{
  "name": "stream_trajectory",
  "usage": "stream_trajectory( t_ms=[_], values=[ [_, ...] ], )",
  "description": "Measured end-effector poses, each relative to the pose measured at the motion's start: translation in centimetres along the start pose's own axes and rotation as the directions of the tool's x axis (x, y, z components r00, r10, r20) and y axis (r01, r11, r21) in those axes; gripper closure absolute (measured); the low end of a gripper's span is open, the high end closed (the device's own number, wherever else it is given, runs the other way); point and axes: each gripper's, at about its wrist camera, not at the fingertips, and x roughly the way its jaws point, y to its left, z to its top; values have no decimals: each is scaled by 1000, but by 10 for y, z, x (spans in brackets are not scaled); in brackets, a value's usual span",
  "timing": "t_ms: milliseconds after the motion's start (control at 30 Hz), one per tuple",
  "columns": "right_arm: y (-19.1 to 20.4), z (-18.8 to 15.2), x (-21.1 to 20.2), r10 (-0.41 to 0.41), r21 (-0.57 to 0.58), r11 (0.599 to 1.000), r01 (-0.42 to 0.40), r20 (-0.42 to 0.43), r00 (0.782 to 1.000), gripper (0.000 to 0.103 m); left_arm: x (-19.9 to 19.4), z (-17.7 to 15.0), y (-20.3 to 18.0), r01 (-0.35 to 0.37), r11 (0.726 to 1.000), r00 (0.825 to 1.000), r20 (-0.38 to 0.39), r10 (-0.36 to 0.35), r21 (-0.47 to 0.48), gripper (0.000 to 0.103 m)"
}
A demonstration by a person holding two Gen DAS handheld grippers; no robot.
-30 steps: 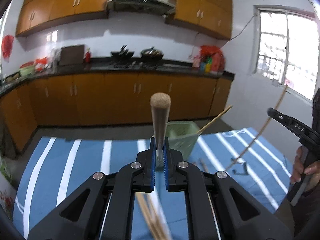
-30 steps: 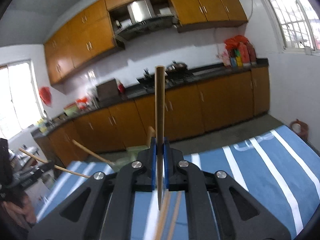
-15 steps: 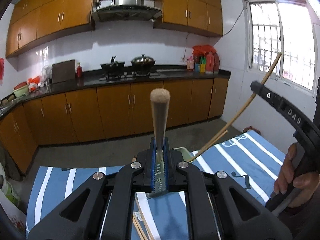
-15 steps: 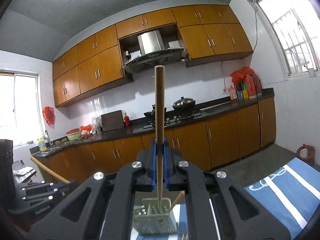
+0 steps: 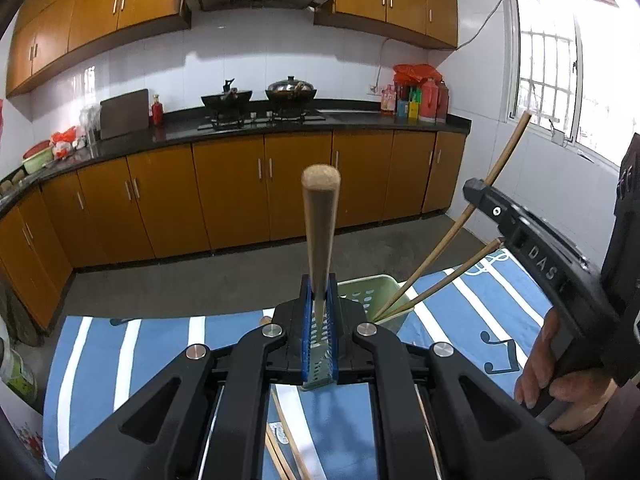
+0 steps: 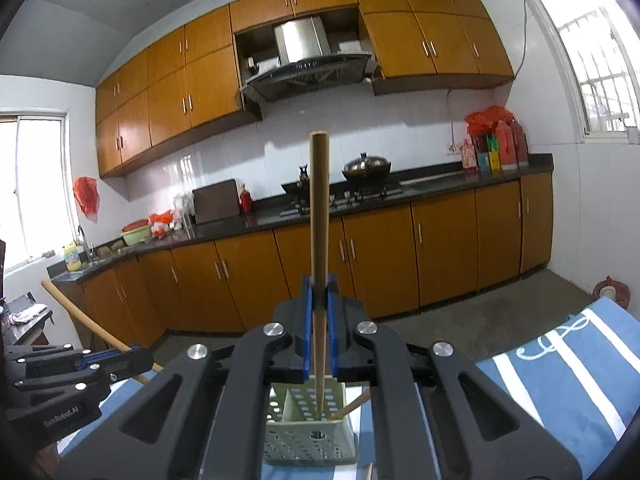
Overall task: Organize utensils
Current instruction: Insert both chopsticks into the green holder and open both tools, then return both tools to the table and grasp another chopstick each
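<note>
My left gripper (image 5: 319,312) is shut on a wooden-handled utensil (image 5: 320,208) that stands upright; its lower end is hidden by the jaws. Just behind and to the right stands a green perforated holder (image 5: 374,294) with one chopstick (image 5: 452,276) leaning in it. My right gripper (image 6: 319,320) is shut on a second chopstick (image 6: 320,220), held upright with its tip down inside the green holder (image 6: 308,436). The leaning chopstick (image 6: 352,404) pokes out beside it. The left gripper (image 6: 132,354) and its wooden handle (image 6: 80,316) show at the far left.
The blue cloth with white stripes (image 5: 120,344) covers the table, and loose chopsticks (image 5: 288,456) lie on it under my left gripper. A person's hand (image 5: 560,384) grips the right gripper (image 5: 476,196). Orange kitchen cabinets (image 6: 380,260) line the far wall beyond bare floor.
Both grippers moved across the table toward the green holder. It now sits right below the right gripper with the chopstick tip inside it. Both grips stayed shut.
</note>
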Motion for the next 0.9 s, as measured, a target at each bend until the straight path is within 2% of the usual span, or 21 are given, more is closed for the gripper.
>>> stream_trajectory(
  t_ms=[67,167,333,400,700,800,900],
  values=[
    [0,-5,4,0,0,1000,0,-29,1000,92,1,0,1,-1,1000,1000,-4,1,-7,96],
    [0,-11,3,-6,3,1000,6,-36,999,82,-1,2,3,-1,1000,1000,7,1,-22,95],
    [-4,-10,-9,-10,9,1000,10,-27,1000,81,-8,7,3,1,999,1000,28,0,-42,95],
    [-6,-8,-17,-11,12,1000,11,-18,1000,77,-12,8,4,1,999,999,40,1,-51,95],
    [-22,-7,-70,-28,12,1000,28,7,1000,75,-45,9,13,-1,995,993,117,13,-104,95],
    [-36,-26,-89,-69,-6,998,69,-33,997,72,-61,-4,20,-9,993,990,136,25,-116,95],
    [-51,-58,-92,-115,-23,993,113,-127,985,72,-69,-27,27,-46,992,991,119,60,-121,95]
  ],
)
